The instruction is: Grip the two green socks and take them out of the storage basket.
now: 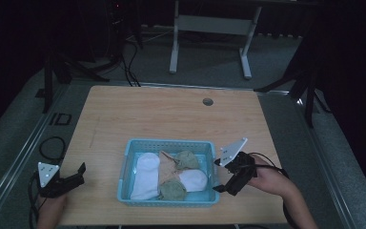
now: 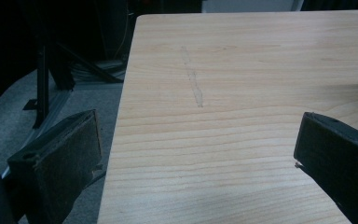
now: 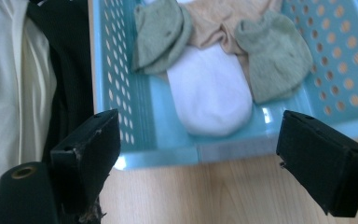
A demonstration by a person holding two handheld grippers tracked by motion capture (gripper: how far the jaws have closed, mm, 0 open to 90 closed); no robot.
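A light blue perforated basket stands near the table's front edge. It holds a long white sock, a shorter white sock, two green socks and a beige one. My right gripper hovers open just outside the basket's right wall. In the right gripper view its jaws frame the basket wall, with the white sock and green socks beyond. My left gripper is open and empty at the table's front left; it straddles the table's left edge.
A round cable hole sits in the wooden table at the back. Dark stand legs flank both sides, and a white desk frame stands behind. Pale clothing shows beside the basket in the right gripper view.
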